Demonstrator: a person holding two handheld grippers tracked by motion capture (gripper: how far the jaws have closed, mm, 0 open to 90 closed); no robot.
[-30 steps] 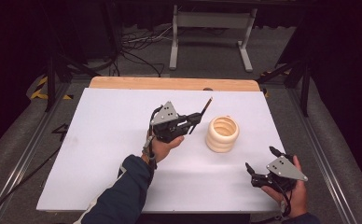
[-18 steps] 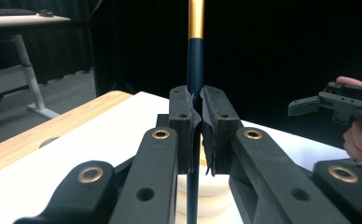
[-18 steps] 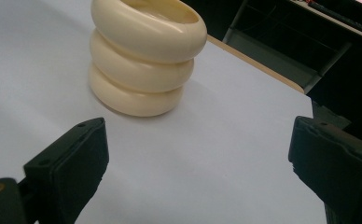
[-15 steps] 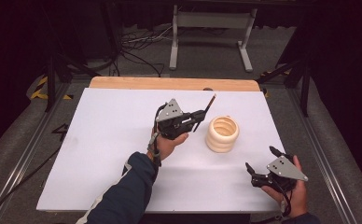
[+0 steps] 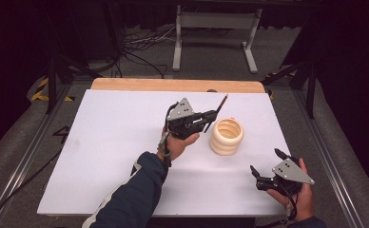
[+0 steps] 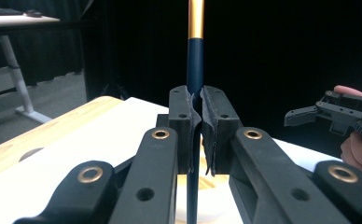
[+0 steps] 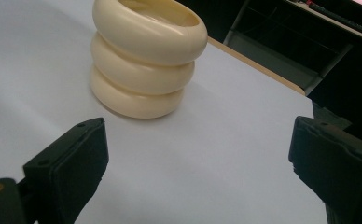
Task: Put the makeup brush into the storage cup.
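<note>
The left hand-held gripper (image 5: 210, 115) is clamped on a dark, gold-banded pencil (image 5: 220, 103), just beside the cream ringed holder (image 5: 226, 137). The right hand-held gripper (image 5: 265, 167), jaws apart, hovers near the holder over the worktop (image 5: 111, 142).

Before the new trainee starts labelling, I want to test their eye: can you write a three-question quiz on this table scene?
1. True or false: the right gripper has its jaws shut.
2. What does the left gripper hold? A) a spoon B) a pen C) a cloth
3. Where does the cream holder stand relative to the two grippers?

Key:
1. False; its jaws stand wide apart with nothing between them.
2. B; the pads clamp its dark shaft.
3. On the white table, between them, right beside the left gripper.
</note>
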